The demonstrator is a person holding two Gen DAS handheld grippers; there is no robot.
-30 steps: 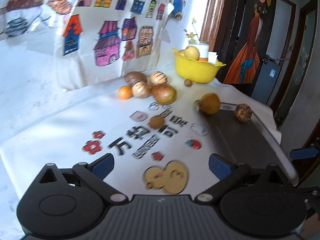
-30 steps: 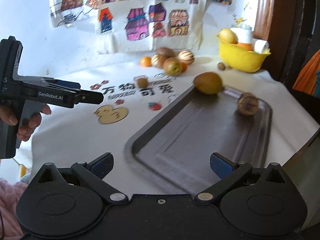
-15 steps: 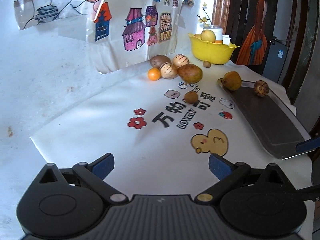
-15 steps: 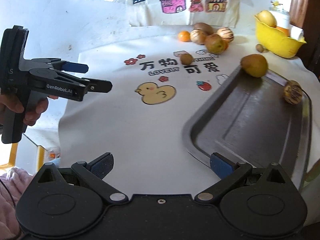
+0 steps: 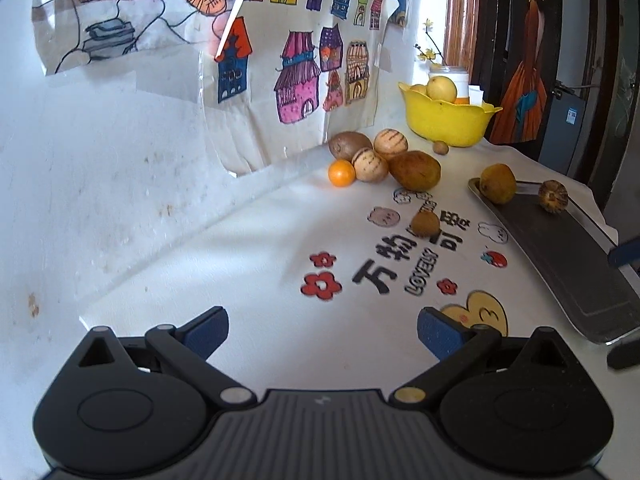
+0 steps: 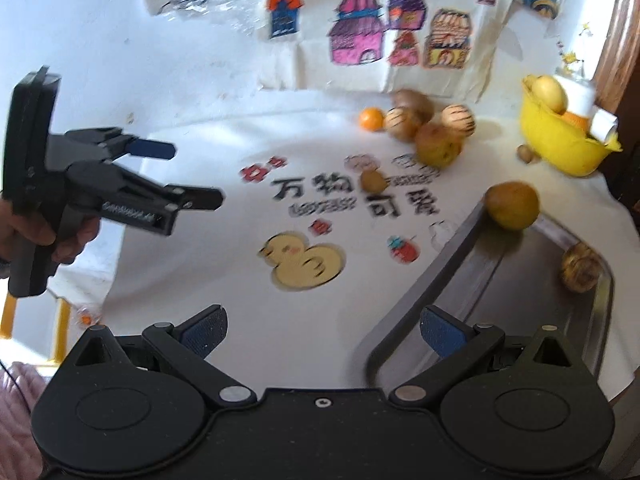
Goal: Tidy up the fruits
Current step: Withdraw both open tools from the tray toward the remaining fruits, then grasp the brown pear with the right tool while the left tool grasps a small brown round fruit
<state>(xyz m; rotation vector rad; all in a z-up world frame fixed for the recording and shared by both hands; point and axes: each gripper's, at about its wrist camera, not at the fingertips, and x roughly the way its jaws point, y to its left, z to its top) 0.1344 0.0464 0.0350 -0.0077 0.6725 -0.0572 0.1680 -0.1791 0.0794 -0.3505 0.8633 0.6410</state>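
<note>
Pulled back from the fruit pile [image 5: 384,158], both tongs [image 5: 322,330] [image 6: 322,330] wide and empty; tray [image 6: 460,280] holding just two fruits.

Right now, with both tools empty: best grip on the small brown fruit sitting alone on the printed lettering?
Take the small brown fruit across its middle, coming from above. It is roundish and sits alone on the cloth, clear of the fruit cluster behind it and the tray to its right, so either side looks free for the fingers. The open left tool probably has the straighter line.

two grippers [image 5: 322,332] [image 6: 322,330], one tray [image 5: 576,256], one bowl [image 5: 444,120]
</note>
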